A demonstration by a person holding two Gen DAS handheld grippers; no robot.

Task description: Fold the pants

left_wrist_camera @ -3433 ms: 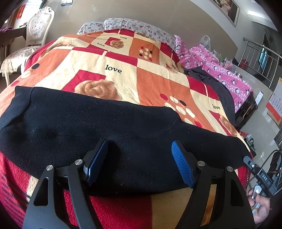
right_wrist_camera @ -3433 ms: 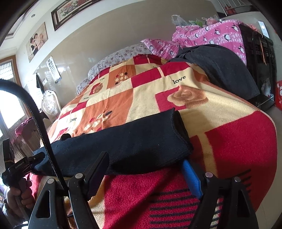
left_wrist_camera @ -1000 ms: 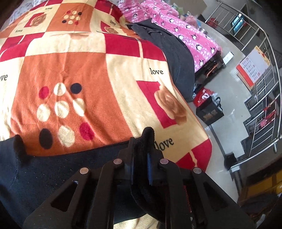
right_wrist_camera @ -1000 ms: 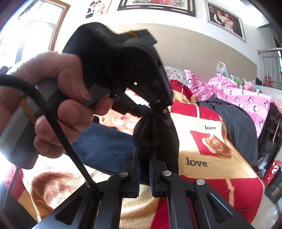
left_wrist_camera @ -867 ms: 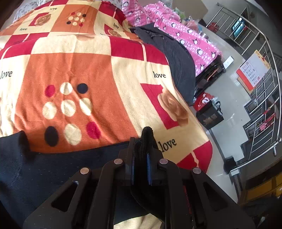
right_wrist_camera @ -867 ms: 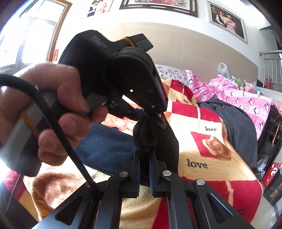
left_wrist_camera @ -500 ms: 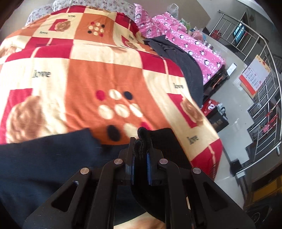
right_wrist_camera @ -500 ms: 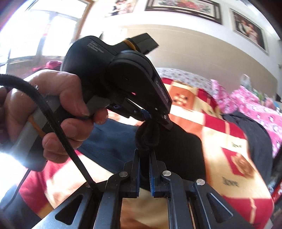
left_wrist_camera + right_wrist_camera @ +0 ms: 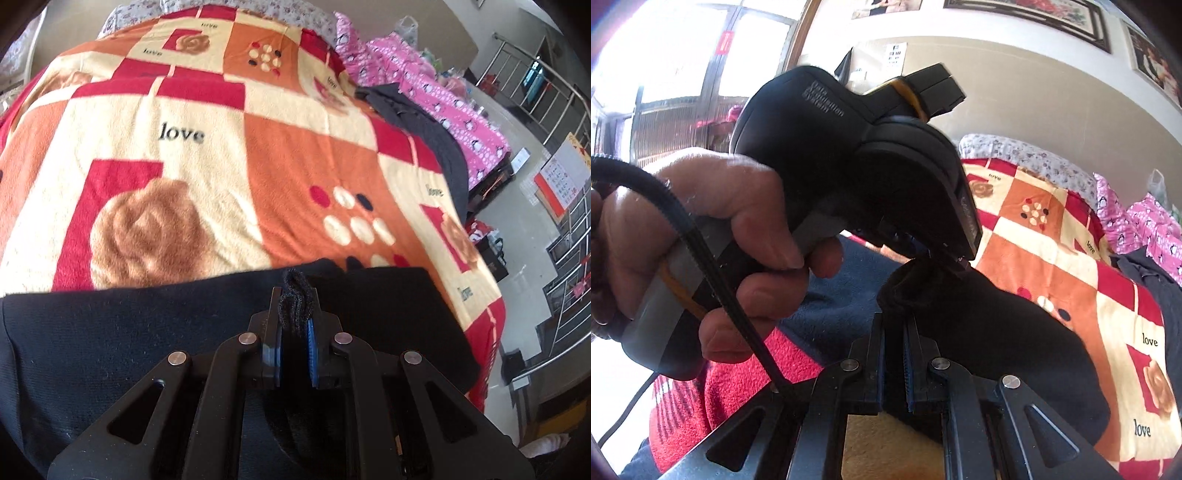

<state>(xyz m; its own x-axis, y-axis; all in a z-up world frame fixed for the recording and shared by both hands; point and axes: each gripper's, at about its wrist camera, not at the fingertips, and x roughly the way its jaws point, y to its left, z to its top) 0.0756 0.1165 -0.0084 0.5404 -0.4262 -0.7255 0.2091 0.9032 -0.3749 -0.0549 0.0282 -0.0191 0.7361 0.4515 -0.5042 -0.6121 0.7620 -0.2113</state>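
Patterned blanket (image 9: 207,173), dark, seemingly doubled pants (image 9: 110,339)

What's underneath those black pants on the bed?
The black pants lie on a patchwork fleece blanket with roses and "love" print, which shows all around them. A doubled-over layer of the pants lies on top, its end pinched in the left gripper. What lies beneath is hidden.

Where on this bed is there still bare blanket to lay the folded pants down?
The widest free patch is the blanket beyond the black pants, from their far edge up to the floral pillows. The right edge is crowded: a dark garment lies there beside pink bedding. The near edge is taken by the pants, pinched by the left gripper and right gripper.
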